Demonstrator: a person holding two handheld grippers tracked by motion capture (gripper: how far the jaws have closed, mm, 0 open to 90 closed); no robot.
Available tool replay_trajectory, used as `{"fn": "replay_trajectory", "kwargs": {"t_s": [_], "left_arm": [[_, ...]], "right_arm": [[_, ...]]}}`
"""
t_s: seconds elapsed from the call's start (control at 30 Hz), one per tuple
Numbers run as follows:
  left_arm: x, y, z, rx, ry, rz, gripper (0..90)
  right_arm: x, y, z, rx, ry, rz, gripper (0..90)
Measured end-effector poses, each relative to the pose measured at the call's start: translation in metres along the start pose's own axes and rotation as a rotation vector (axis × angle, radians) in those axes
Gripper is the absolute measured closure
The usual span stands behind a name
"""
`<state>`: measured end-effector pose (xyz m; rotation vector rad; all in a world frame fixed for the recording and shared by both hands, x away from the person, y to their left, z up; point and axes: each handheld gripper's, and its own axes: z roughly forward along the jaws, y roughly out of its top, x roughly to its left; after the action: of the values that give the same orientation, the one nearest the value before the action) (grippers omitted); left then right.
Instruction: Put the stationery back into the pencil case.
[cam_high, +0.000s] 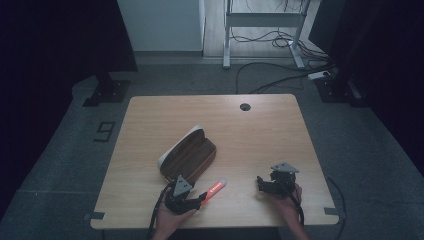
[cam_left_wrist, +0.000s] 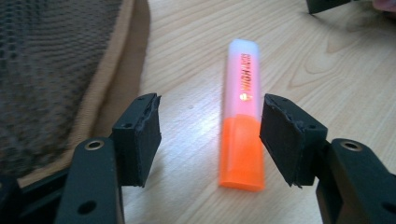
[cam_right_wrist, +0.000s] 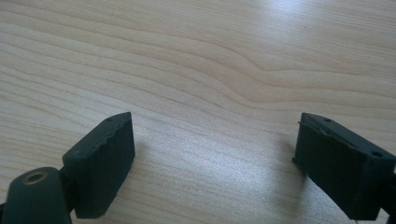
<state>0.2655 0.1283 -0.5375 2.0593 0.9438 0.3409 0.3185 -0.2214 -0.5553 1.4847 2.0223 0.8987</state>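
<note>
An orange highlighter (cam_left_wrist: 242, 122) with a pale translucent cap lies flat on the wooden table (cam_high: 260, 135); in the high view the highlighter (cam_high: 214, 188) sits near the front edge. My left gripper (cam_left_wrist: 210, 135) is open around its orange end, with the right pad close beside the pen and a wide gap on the left. In the high view the left gripper (cam_high: 196, 201) sits at the pen's near end. My right gripper (cam_right_wrist: 212, 163) stands open over bare wood, nothing between its jaws; it is the right gripper (cam_high: 266, 184) at front right.
An open brown glasses case (cam_high: 189, 155) with a pale rim lies just behind the left gripper; the case (cam_left_wrist: 60, 70) is at the left in the left gripper view. A cable hole (cam_high: 245, 106) sits near the far edge.
</note>
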Motion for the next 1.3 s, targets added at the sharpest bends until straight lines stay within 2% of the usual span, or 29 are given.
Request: {"fn": "replay_trajectory", "kwargs": {"t_s": [0.23,0.77,0.93,1.03,1.17,1.3], "left_arm": [[-0.009,-0.001,0.009,0.035,-0.024,0.022,38.0],[-0.015,-0.002,0.015,0.087,-0.033,0.034,44.8],[-0.017,-0.002,0.015,0.088,-0.023,0.046,52.6],[-0.020,-0.002,0.015,0.088,-0.004,0.072,58.3],[-0.020,-0.002,0.015,0.086,-0.003,0.070,66.0],[-0.020,-0.002,0.015,0.083,-0.011,0.065,67.2]], "right_arm": [[0.000,0.000,0.000,0.000,0.000,-0.001,11.9],[0.000,0.000,0.000,0.000,0.000,-0.001,12.0],[0.000,0.000,0.000,-0.001,0.000,-0.001,11.9],[0.000,0.000,0.000,-0.001,0.000,-0.001,12.0],[0.000,0.000,0.000,-0.001,0.000,-0.001,12.0],[0.000,0.000,0.000,-0.001,0.000,-0.001,12.0]]}}
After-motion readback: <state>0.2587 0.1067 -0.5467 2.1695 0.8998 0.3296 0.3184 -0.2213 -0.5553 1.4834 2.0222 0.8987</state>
